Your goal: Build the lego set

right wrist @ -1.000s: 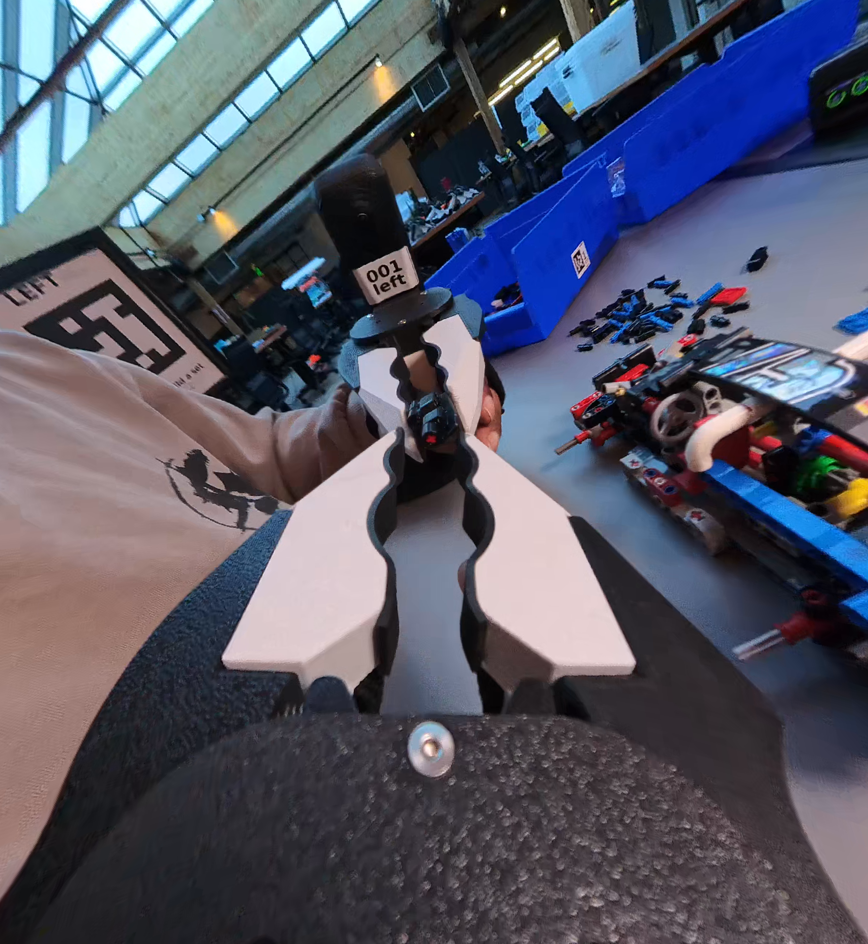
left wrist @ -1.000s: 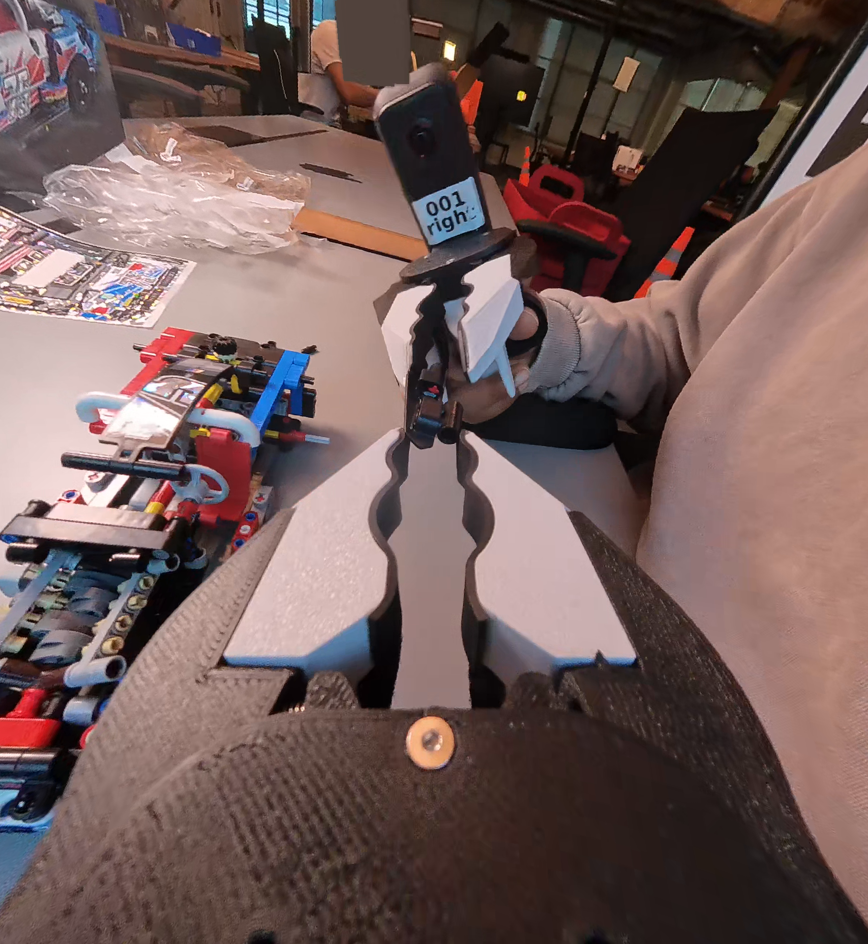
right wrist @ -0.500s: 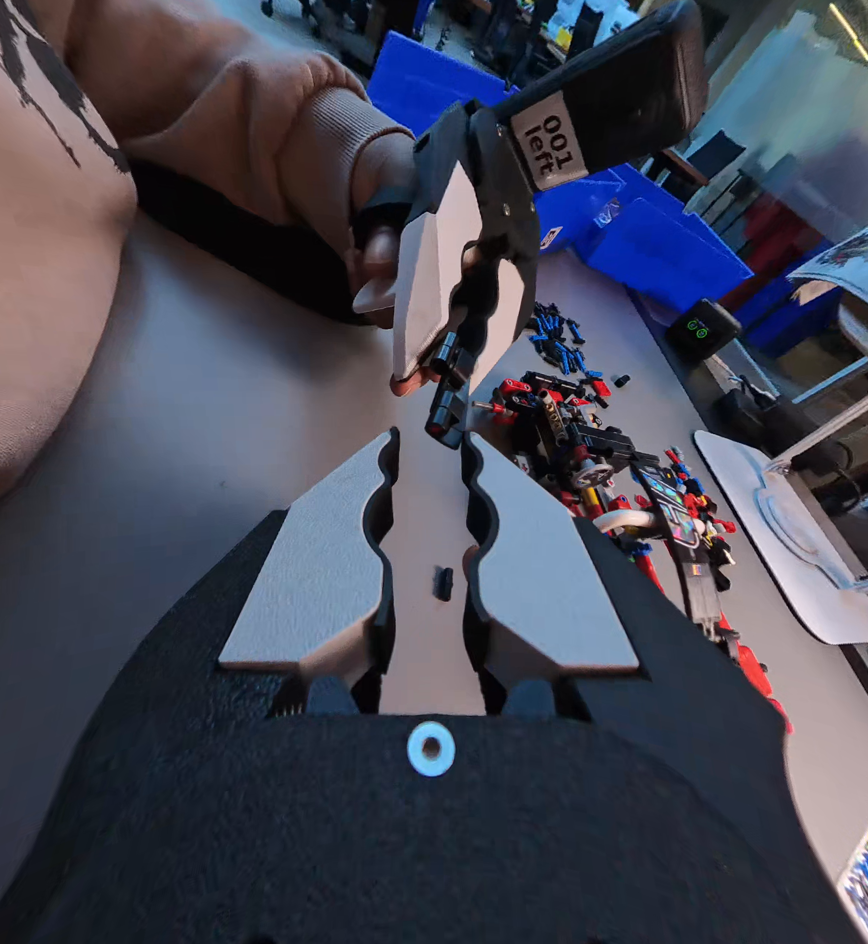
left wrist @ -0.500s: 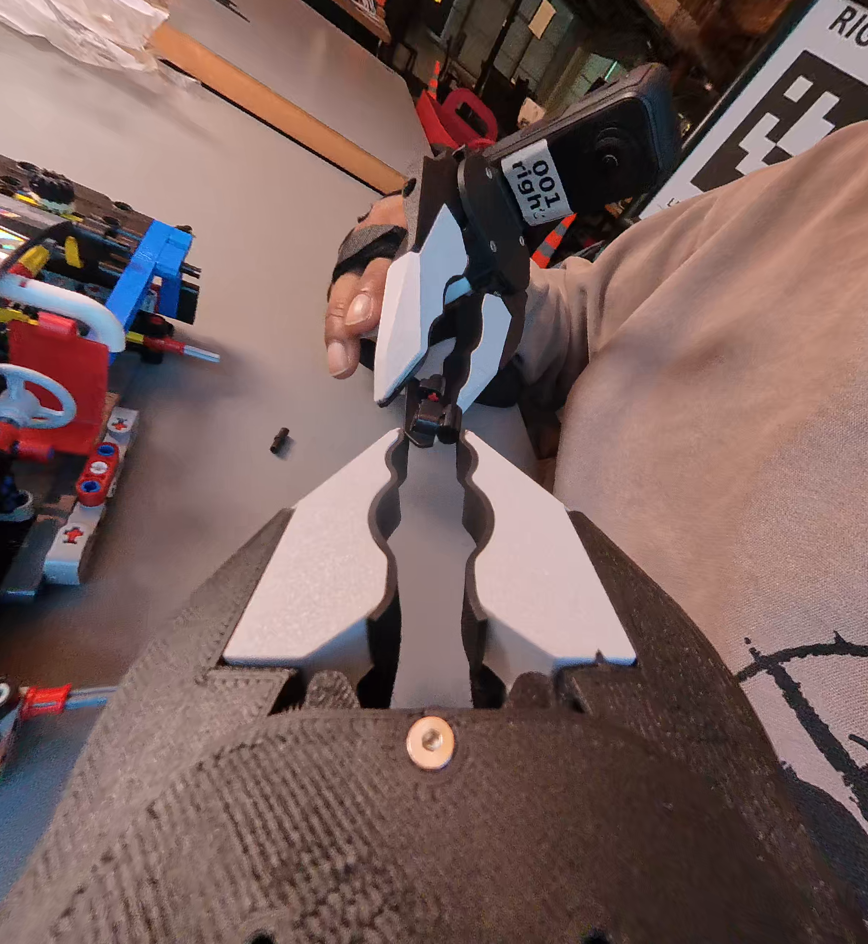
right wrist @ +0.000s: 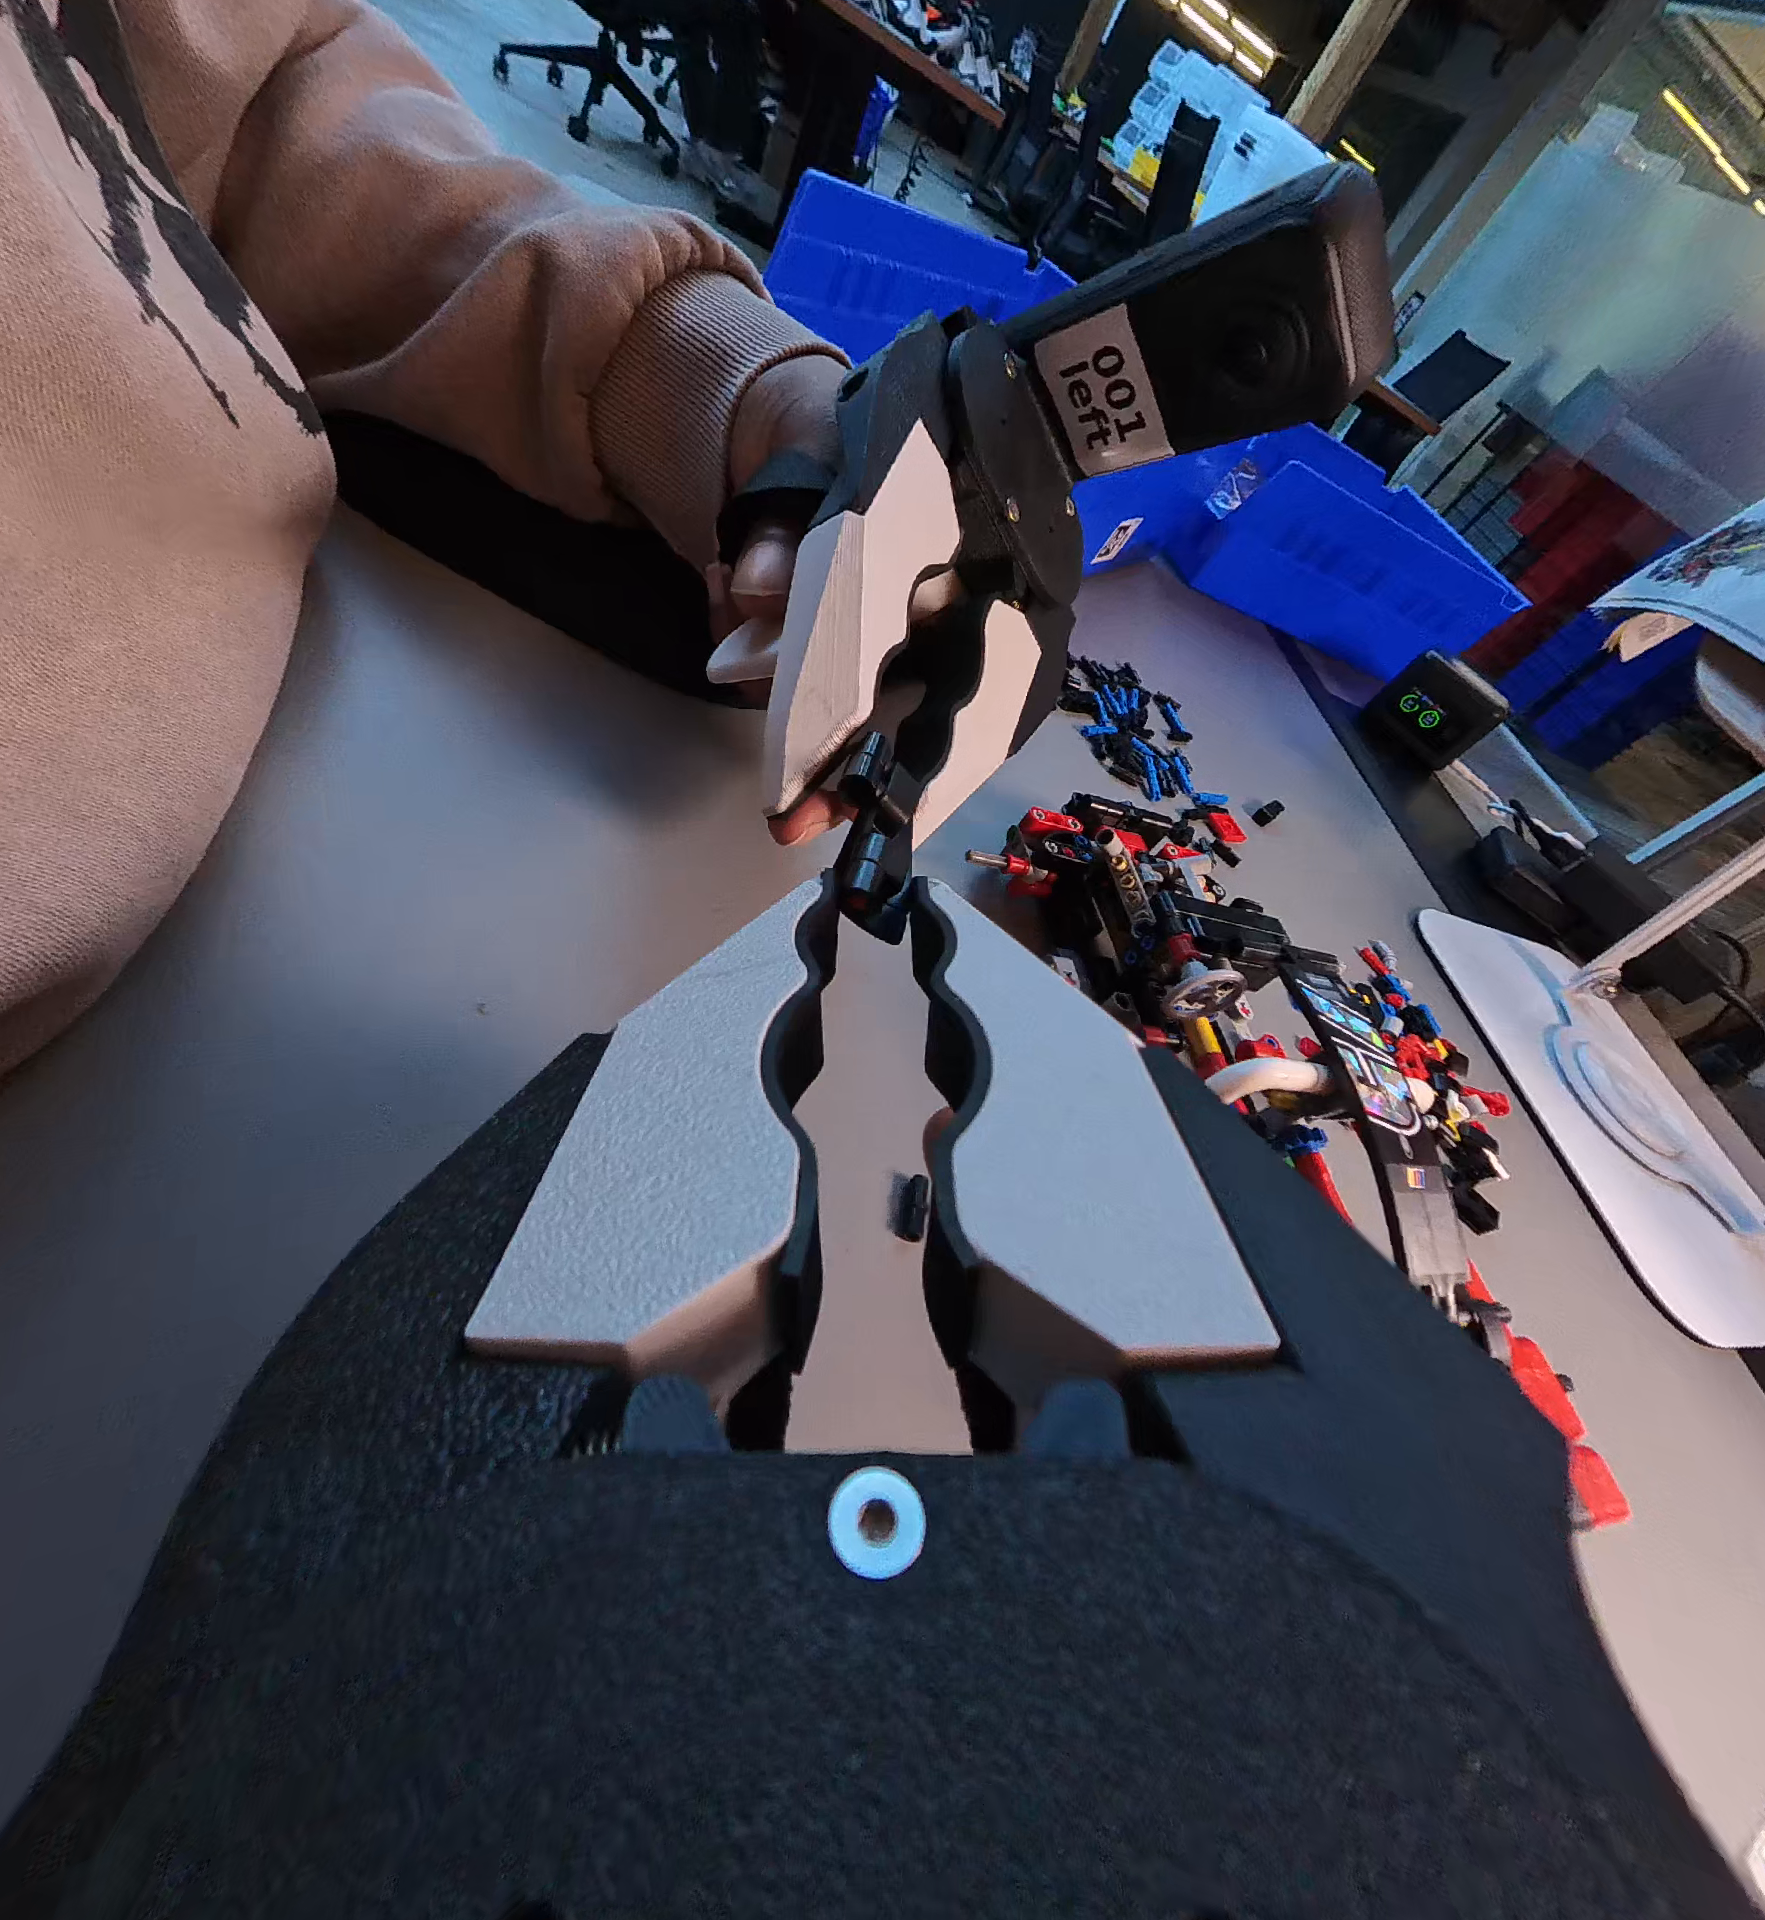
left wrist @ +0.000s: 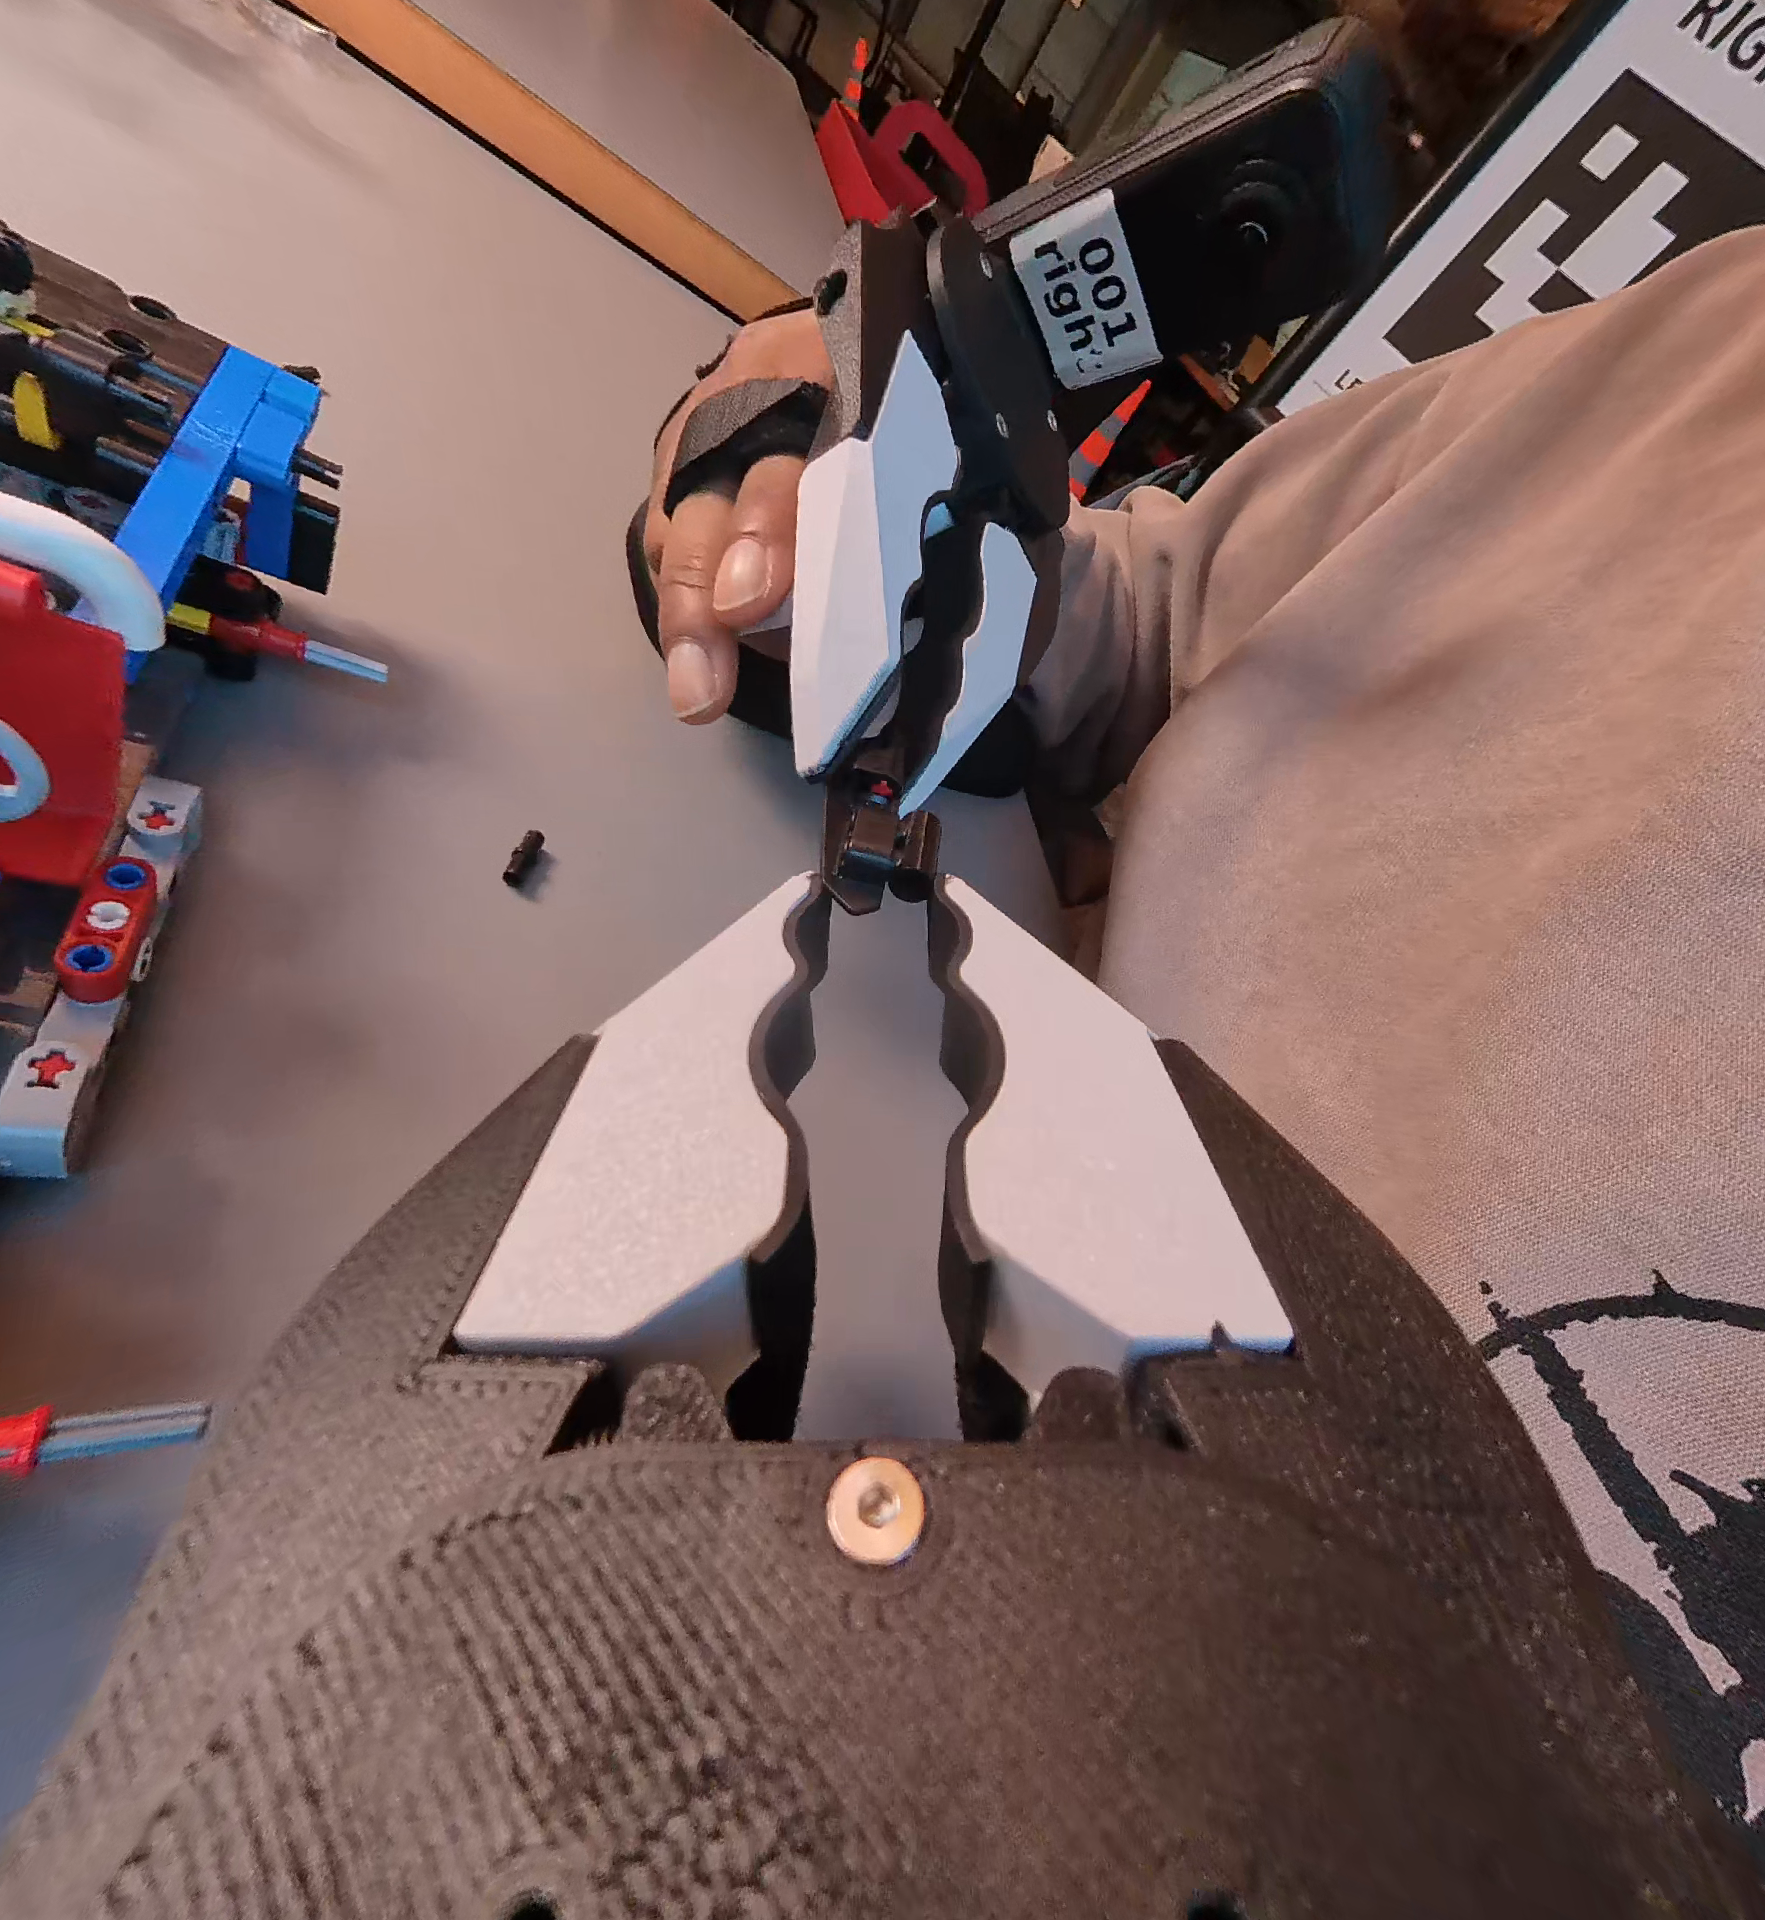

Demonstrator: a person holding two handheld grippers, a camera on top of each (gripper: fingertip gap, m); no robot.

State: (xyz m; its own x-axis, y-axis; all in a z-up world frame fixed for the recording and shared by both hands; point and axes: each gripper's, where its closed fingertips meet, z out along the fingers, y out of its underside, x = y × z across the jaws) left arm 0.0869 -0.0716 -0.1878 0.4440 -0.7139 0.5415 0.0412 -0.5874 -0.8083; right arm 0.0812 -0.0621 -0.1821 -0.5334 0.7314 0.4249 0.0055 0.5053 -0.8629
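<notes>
Black, small and knobbly, a lego piece (left wrist: 873, 842) sits pinched between two grippers that meet tip to tip above a grey table (left wrist: 504, 343). The left gripper (left wrist: 873, 894) has its pale fingers drawn close at the tips around the lower end of the piece. The right gripper (left wrist: 873, 774), pointing down toward it from just above, is clenched on the upper end, where a speck of red shows. From the right wrist view the same small assembly (right wrist: 873, 842) looks like short black cylinders stacked on a dark connector, with both sets of fingertips touching it.

A loose black pin (left wrist: 524, 858) lies on the table just to the left of the left gripper's tips, touching nothing. Farther left stands the partly built lego car (left wrist: 36, 665), red, blue and white, well apart from both grippers. Beyond it, in the right wrist view, a scatter of small blue and black parts (right wrist: 1138, 727) lies near blue bins (right wrist: 1356, 561).

Risks, as a judgement: both grips hold only by the very tips, so a slightly skewed push could twist the piece out and drop it. The pin on the table may be a part already fallen, and could roll or be brushed away by a sleeve.
</notes>
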